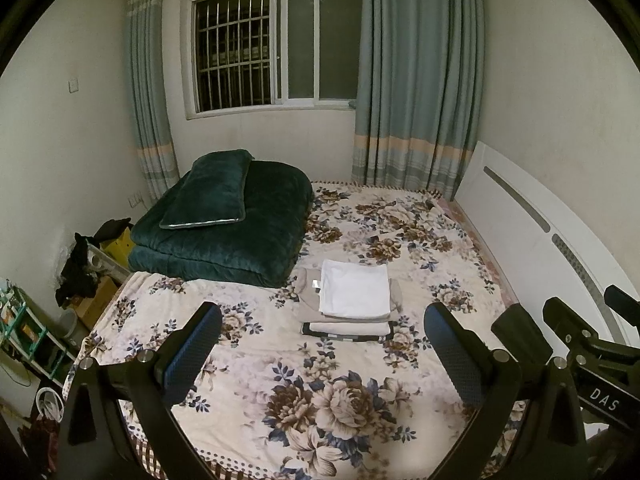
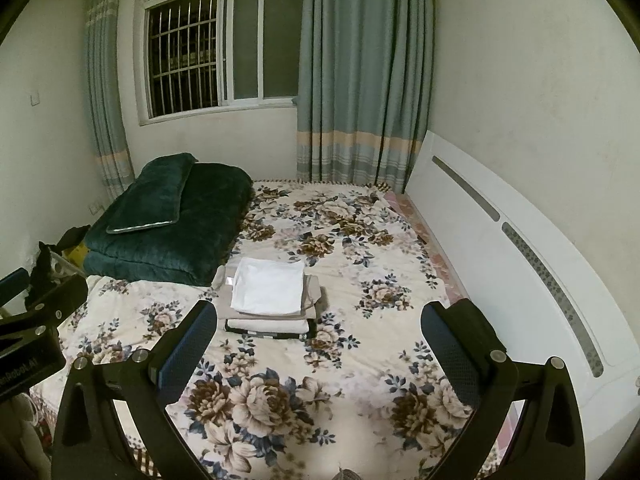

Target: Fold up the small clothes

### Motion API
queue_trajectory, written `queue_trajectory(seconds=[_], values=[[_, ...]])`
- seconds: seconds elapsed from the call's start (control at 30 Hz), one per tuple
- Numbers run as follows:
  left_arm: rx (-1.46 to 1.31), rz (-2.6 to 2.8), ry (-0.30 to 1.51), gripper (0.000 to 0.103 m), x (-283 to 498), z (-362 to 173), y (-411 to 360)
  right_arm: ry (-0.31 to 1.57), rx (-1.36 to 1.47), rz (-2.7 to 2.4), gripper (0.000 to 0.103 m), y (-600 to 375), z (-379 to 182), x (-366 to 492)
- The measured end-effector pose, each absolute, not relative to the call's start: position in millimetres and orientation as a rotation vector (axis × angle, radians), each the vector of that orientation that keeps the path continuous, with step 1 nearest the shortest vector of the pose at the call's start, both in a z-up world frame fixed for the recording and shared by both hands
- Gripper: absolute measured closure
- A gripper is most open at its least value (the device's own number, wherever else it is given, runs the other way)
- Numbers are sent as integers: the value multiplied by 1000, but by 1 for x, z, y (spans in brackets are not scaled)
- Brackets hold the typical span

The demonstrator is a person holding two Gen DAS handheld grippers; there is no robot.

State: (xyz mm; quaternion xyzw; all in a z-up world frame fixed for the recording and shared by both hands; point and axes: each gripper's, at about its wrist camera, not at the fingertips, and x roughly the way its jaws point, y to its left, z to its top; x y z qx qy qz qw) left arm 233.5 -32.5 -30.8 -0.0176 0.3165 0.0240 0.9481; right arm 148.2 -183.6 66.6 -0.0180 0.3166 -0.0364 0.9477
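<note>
A stack of folded small clothes (image 1: 352,304) lies on the floral bedspread (image 1: 280,380), with a white folded piece (image 1: 356,288) on top, beige pieces under it and a dark checked one at the bottom. The stack also shows in the right wrist view (image 2: 268,300). My left gripper (image 1: 324,332) is open and empty, held above the bed short of the stack. My right gripper (image 2: 320,328) is open and empty, also above the bed, to the right of the left one. The right gripper's body shows at the left view's right edge (image 1: 592,344).
A folded dark green quilt with a pillow on it (image 1: 224,220) lies at the bed's far left, just behind the stack. A white headboard (image 2: 500,248) runs along the right. Clutter and a shelf (image 1: 36,332) stand on the floor at left. Window and curtains (image 1: 416,80) are behind.
</note>
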Motion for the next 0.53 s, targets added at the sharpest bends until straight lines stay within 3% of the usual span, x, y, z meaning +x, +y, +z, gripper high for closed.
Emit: queue_trajectory(seconds=[0.53], values=[[-29, 63, 630, 0, 236, -26, -25, 643, -34, -78, 0, -177, 65, 145]])
